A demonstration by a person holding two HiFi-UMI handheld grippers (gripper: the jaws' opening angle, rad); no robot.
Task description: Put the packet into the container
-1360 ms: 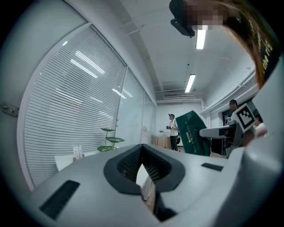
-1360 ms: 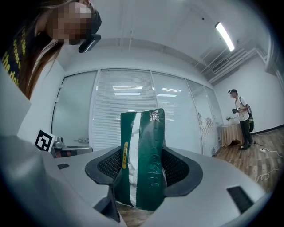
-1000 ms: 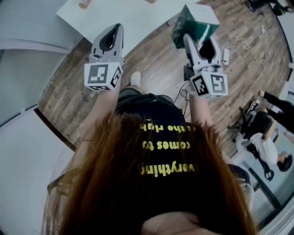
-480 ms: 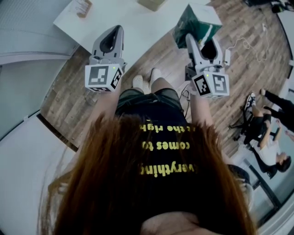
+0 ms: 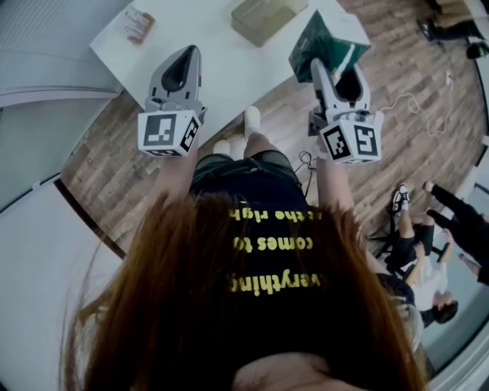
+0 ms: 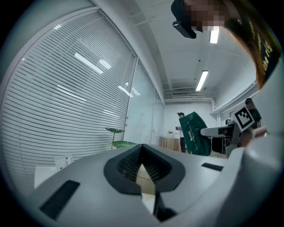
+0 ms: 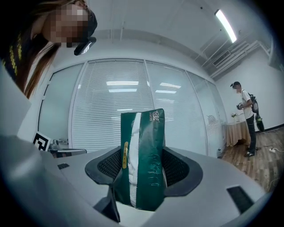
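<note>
**A:** Where is the packet right now?

**B:** The dark green plastic packet (image 7: 142,133) with the white stripe is off the worktop. It is clamped between the jaws of the right gripper (image 7: 144,155). The jaws stand fairly wide because the packet fills the gap. Their ribbed pads press on both of its flat sides, and it sticks out past them on end.

**A:** And the container?

**B:** In the head view, the translucent olive-tinted rectangular container (image 5: 266,17) sits on the white worktop (image 5: 206,53), ahead of the person. The packet appears by the worktop's right edge, near the container but apart from it, on its right.

**A:** Is the left gripper doing anything?

**B:** No, the left gripper (image 6: 142,153) carries nothing. Its jaws meet at the tips, leaving only a small wedge of gap behind them. It hangs over the worktop, to the left of the container.

**A:** So how far along is the task?

**B:** I'd say the pick-up is done and the carry is mostly done. The packet has yet to be brought over the container's top, lowered in and released. I can't tell whether anything already lies inside the container.
</note>
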